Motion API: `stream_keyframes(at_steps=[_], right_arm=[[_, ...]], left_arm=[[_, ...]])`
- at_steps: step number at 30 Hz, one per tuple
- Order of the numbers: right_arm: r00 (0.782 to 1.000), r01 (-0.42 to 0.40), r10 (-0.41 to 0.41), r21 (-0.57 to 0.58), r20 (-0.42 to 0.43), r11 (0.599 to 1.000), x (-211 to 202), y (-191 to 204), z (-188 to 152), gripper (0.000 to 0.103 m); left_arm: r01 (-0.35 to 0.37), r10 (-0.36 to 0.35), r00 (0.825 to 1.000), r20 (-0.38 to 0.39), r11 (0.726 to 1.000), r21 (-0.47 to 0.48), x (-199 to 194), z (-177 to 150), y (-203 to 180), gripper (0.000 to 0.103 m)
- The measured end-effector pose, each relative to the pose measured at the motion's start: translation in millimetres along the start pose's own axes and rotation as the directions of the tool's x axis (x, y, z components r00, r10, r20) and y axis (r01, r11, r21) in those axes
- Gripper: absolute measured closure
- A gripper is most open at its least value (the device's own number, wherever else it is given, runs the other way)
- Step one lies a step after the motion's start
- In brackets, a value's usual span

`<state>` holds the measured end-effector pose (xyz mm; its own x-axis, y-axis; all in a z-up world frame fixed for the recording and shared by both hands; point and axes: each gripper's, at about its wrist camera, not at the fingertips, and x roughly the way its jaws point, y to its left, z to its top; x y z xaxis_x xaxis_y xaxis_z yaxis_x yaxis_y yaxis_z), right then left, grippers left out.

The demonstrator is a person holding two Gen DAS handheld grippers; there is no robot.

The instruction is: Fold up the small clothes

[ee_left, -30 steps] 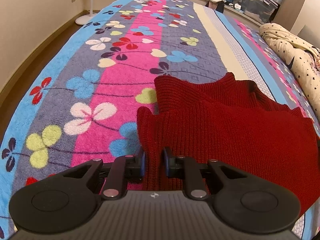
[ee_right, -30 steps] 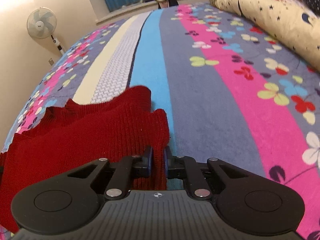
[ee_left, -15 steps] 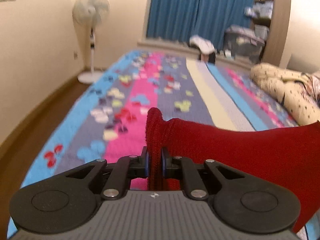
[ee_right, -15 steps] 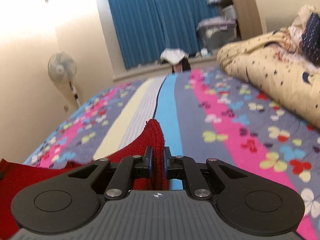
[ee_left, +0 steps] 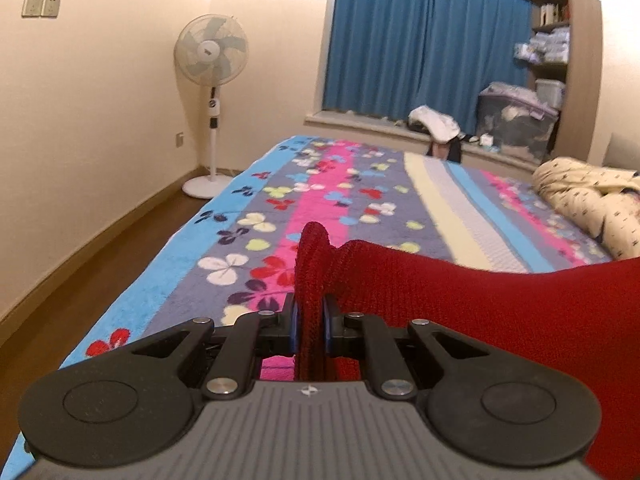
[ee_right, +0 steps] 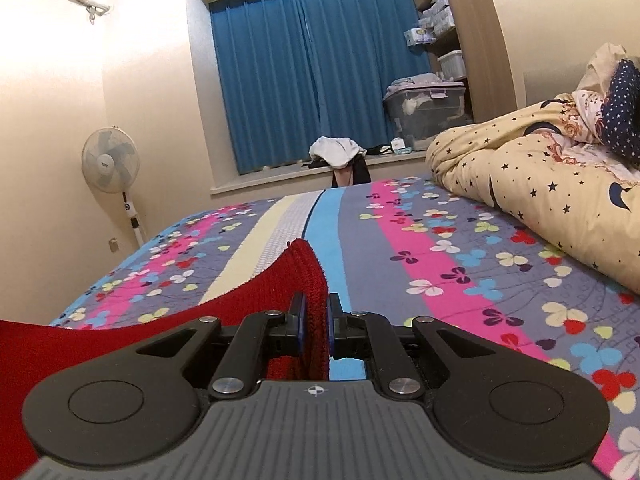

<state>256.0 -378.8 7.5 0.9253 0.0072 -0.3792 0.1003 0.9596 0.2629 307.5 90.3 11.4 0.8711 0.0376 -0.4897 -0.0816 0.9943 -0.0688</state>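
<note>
At the bottom centre of the left wrist view, the left gripper (ee_left: 308, 322) had its fingers (ee_left: 291, 324) pinched narrow on a bunched corner of the red knitted garment (ee_left: 460, 304), having just closed further on the fabric between them. From there the knit stretched away to the right edge of the frame, lifted above the bed (ee_left: 248, 240). At the bottom centre of the right wrist view, the right gripper (ee_right: 315, 322) likewise held the red knitted garment (ee_right: 292, 284), its fingers (ee_right: 298, 322) clamped narrow on another corner, and the cloth swept off toward the lower left of that frame. Beyond the garment lay the bed's floral striped cover, pink, grey and blue bands running up toward the middle of both views. A cream quilt (ee_right: 532, 184) printed with stars was heaped at the right of the bed. Farther off, a standing fan (ee_left: 212, 64) stood against the wall at upper left, a white bundle of clothes (ee_right: 336, 152) sat on the window ledge, and a clear storage box (ee_right: 428, 116) rested to its right before the blue curtains (ee_left: 424, 36).
</note>
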Motion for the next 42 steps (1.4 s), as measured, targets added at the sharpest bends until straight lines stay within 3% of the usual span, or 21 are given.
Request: stream_keyframes(at_steps=[4, 6, 9, 12, 14, 20, 24, 26, 31, 32, 33, 34, 37, 42], right_arm=[[0.993, 0.052, -0.061, -0.084, -0.098, 0.995, 28.1, 6.7, -16.5, 0.093], [0.963, 0.084, -0.118, -0.144, -0.243, 0.986, 54.1, 7.7, -34.4, 0.093], [0.907, 0.101, -0.158, -0.164, -0.39, 0.981, 78.1, 2.5, -61.1, 0.092], [0.913, 0.094, -0.156, -0.179, -0.378, 0.979, 73.6, 8.2, -60.1, 0.09], [0.921, 0.108, -0.152, -0.14, -0.359, 0.984, 62.2, 6.5, -52.9, 0.084], [0.944, 0.138, -0.108, 0.077, -0.311, 0.987, -1.8, -24.6, -19.5, 0.072], [0.956, 0.073, -0.033, 0.129, -0.291, 0.989, -53.1, -34.7, -4.4, 0.067], [0.949, 0.036, 0.001, 0.113, -0.316, 0.993, -71.3, -29.9, -8.1, 0.056], [0.904, -0.029, 0.07, 0.102, -0.422, 0.994, -97.9, -21.8, -36.1, 0.051], [0.895, -0.018, 0.06, 0.099, -0.442, 0.995, -100.4, -21.3, -38.9, 0.051], [0.901, -0.008, 0.049, 0.096, -0.432, 0.995, -105.2, -20.0, -38.4, 0.051], [0.906, 0.001, 0.038, 0.093, -0.422, 0.996, -107.9, -20.9, -38.3, 0.05], [0.895, 0.026, 0.022, 0.101, -0.446, 0.995, -108.6, -26.3, -43.3, 0.049], [0.872, 0.021, 0.057, 0.154, -0.485, 0.988, -98.9, -33.4, -50.6, 0.043]], left_arm=[[-0.032, 0.037, 0.996, -0.084, 0.997, 0.065, 30.4, -21.7, -4.2, 0.09], [-0.037, 0.054, 0.986, -0.158, 0.994, 0.107, 47.6, -36.4, -7.6, 0.09], [-0.039, 0.066, 0.978, -0.196, 0.989, 0.142, 55.2, -48.1, -11.9, 0.089], [-0.036, 0.067, 0.964, -0.259, 0.992, 0.124, 55.8, -46.9, -8.2, 0.081], [-0.041, 0.064, 0.964, -0.258, 0.995, 0.092, 44.7, -39.6, 0.3, 0.072], [-0.006, -0.026, 0.968, -0.249, 0.992, -0.124, -21.9, -3.3, 33.2, 0.068], [0.001, -0.054, 0.956, -0.287, 0.983, -0.182, -71.6, 12.6, 41.7, 0.065], [0.017, -0.066, 0.953, -0.296, 0.987, -0.162, -92.3, 11.3, 40.6, 0.058], [0.1, -0.13, 0.949, -0.286, 0.988, -0.117, -124.0, -34.7, 37.1, 0.051], [0.085, -0.114, 0.936, -0.333, 0.991, -0.1, -119.9, -48.6, 36.0, 0.052], [0.036, -0.067, 0.901, -0.429, 0.996, -0.08, -111.2, -57.5, 34.3, 0.053], [0.014, -0.051, 0.888, -0.458, 0.996, -0.083, -108.6, -61.4, 35.0, 0.054], [0.043, -0.092, 0.897, -0.432, 0.992, -0.121, -109.9, -60.3, 37.9, 0.051], [0.031, -0.133, 0.864, -0.486, 0.977, -0.212, -93.2, -66.2, 47.1, 0.051]])
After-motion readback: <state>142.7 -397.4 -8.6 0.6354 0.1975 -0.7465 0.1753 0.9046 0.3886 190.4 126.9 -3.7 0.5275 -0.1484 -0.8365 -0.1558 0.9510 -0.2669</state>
